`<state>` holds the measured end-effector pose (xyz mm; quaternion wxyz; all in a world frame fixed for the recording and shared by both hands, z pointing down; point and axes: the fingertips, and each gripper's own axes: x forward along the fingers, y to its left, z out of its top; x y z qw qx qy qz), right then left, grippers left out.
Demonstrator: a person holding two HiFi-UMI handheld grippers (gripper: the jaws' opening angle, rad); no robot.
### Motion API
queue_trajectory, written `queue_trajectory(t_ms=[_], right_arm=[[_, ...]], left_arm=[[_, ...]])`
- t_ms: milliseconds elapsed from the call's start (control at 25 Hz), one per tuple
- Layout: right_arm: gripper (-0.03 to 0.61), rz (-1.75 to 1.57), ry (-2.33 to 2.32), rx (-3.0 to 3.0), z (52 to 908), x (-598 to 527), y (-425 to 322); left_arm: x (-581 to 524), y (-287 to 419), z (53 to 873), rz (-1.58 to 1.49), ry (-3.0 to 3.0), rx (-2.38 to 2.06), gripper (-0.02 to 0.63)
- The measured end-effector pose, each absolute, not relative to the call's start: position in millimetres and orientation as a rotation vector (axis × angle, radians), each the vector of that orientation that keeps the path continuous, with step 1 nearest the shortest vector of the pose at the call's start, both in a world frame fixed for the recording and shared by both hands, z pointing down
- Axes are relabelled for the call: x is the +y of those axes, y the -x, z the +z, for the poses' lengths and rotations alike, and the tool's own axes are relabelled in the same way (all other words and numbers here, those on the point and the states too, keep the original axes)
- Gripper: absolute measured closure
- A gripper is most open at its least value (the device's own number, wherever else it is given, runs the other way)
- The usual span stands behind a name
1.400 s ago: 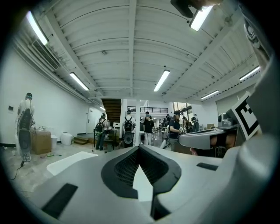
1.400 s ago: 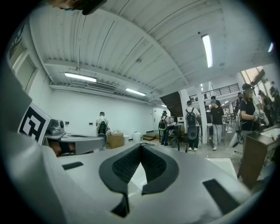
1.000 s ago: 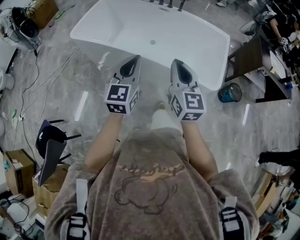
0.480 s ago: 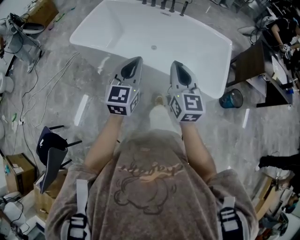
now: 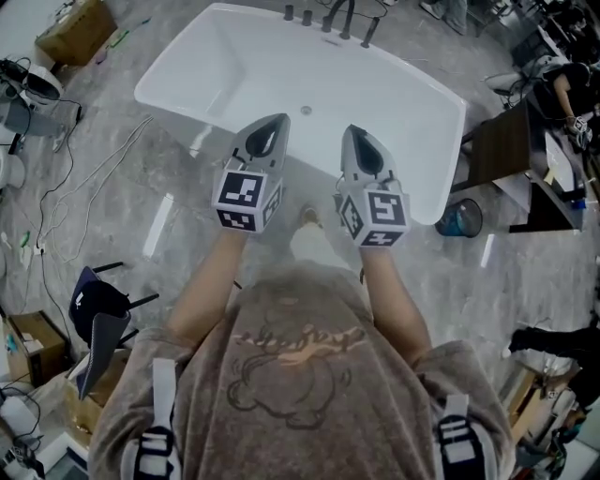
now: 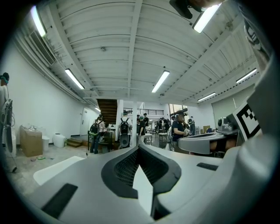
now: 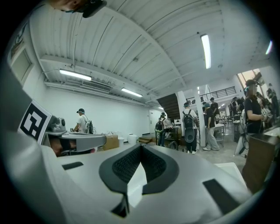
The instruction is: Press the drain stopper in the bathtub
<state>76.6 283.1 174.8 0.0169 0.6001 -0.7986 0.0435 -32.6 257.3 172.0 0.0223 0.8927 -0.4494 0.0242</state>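
Note:
A white bathtub (image 5: 192, 66) stands on the grey floor ahead of me. Its small round drain stopper (image 5: 306, 111) sits on the tub's bottom near the middle. My left gripper (image 5: 273, 121) and right gripper (image 5: 353, 130) are held side by side over the tub's near rim, both well short of the stopper. The jaws of each are shut, with nothing between them. In the left gripper view the left gripper (image 6: 138, 147) points level across the hall, and a white edge of the bathtub (image 6: 54, 169) shows low at the left. The right gripper (image 7: 140, 146) points level too.
Dark taps (image 5: 327, 17) stand on the tub's far rim. A blue bin (image 5: 459, 217) and a dark desk (image 5: 511, 141) are at the right. A black chair (image 5: 98, 305), cardboard boxes (image 5: 37, 342) and loose cables (image 5: 80, 159) lie at the left. People (image 7: 189, 127) stand far off.
The bathtub has slid a little lower in the head view as I come closer. Both grippers keep the same shut pose, side by side.

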Motion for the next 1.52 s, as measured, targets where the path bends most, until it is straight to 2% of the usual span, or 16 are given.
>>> queue_trajectory(t_ms=[920,1520], right_arm=[[0.578,0.158,-1.716,-2.557,173,85,-148],[0.578,0.198,-1.626,-2.575,198,1,-149]], left_arm=[[63,-49,174,0.098,-2.712,-1.486,0.612],[-15,-54,191,0.113,-2.694,-1.525,0.612]])
